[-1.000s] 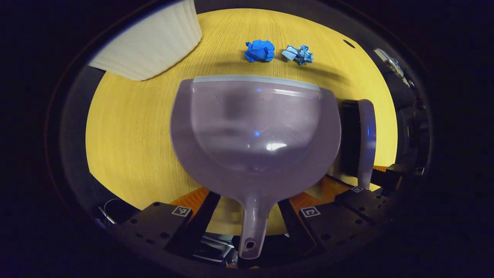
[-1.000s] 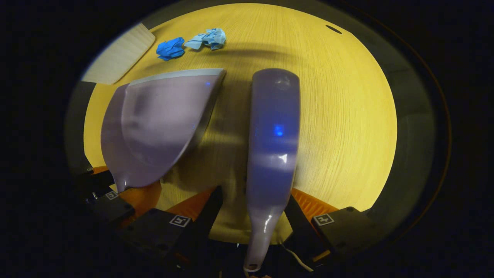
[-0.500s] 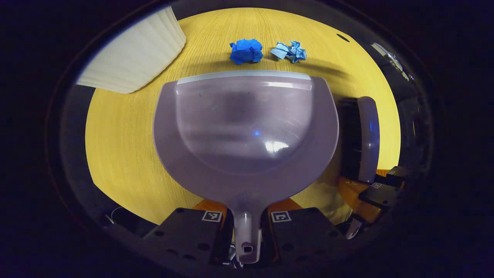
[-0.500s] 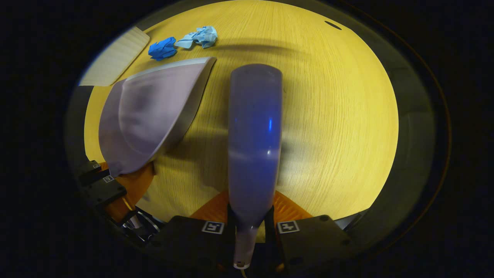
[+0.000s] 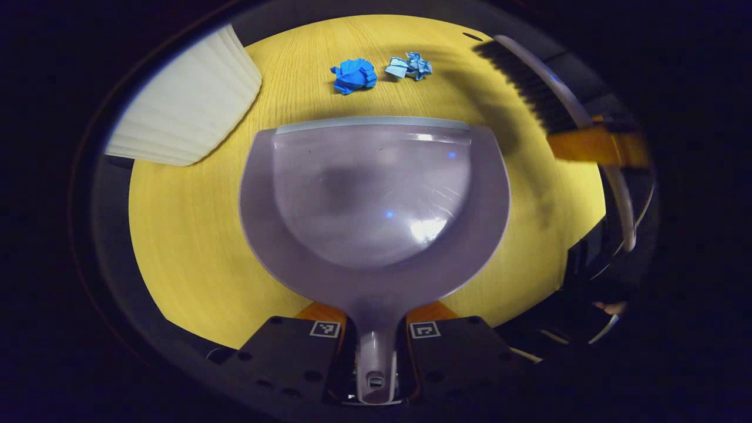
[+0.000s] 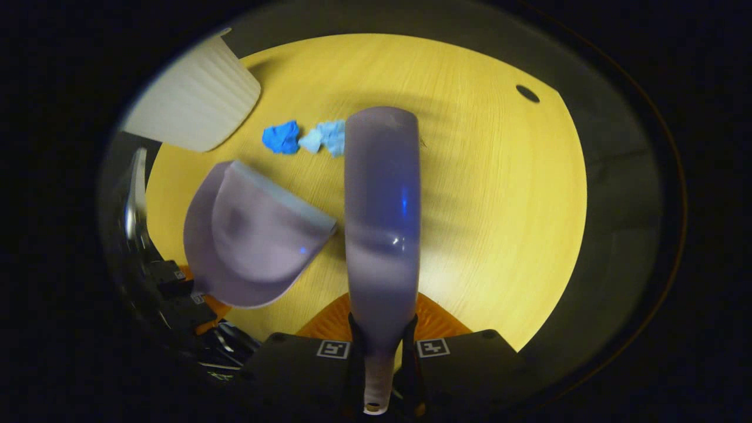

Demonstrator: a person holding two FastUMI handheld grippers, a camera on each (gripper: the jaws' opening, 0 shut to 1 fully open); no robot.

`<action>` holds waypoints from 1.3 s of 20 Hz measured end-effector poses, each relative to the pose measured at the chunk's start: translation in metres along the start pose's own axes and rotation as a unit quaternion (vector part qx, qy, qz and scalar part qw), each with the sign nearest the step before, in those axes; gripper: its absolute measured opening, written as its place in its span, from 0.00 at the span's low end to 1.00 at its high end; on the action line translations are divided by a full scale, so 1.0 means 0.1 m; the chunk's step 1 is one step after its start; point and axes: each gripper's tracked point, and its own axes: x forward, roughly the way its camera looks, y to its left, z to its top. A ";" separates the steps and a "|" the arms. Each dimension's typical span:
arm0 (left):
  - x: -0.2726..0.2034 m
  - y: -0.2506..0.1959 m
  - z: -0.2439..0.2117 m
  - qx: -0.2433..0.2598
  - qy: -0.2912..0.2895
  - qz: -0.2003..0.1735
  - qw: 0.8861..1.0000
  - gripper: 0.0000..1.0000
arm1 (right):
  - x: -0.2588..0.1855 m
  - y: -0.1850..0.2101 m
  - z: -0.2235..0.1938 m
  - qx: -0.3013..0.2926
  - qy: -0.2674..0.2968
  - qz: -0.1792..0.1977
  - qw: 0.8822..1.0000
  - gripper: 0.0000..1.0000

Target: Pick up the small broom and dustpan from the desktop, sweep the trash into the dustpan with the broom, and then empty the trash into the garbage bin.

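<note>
We see the left gripper [image 5: 376, 343] pinching the handle of the lilac dustpan [image 5: 376, 200], both fingers pressed against it, the pan held out over the yellow desktop [image 5: 188, 235]. The right gripper [image 6: 382, 358] clamps the small broom [image 6: 382, 211] by its neck, the broom's back facing us. Ahead of the pan's lip lie two crumpled blue paper scraps [image 5: 379, 71], side by side. A ribbed white garbage bin [image 5: 188, 111] stands at far left.
</note>
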 end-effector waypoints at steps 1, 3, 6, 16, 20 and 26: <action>0.00 0.03 -0.02 0.004 -0.004 0.002 1.000 0.27 | 0.04 -0.13 0.23 -0.028 -0.007 -0.021 0.999 0.27; 0.03 0.04 -0.05 0.011 0.000 -0.002 1.000 0.27 | 0.20 -0.20 0.68 -0.087 -0.017 -0.046 0.995 0.26; 0.06 0.12 -0.03 0.037 -0.004 0.006 0.999 0.26 | 0.47 -0.19 1.09 -0.186 -0.005 -0.063 0.981 0.26; 0.09 0.24 -0.07 0.092 -0.005 0.011 0.996 0.27 | 0.22 0.56 1.03 -0.462 0.073 0.048 0.883 0.27; 0.11 0.32 -0.09 0.127 -0.017 0.011 0.992 0.27 | -0.09 0.84 0.87 -0.422 0.122 0.156 0.885 0.27; 0.10 0.31 -0.13 0.136 -0.050 0.033 0.989 0.27 | -0.24 1.05 1.03 -0.331 0.071 0.214 0.916 0.27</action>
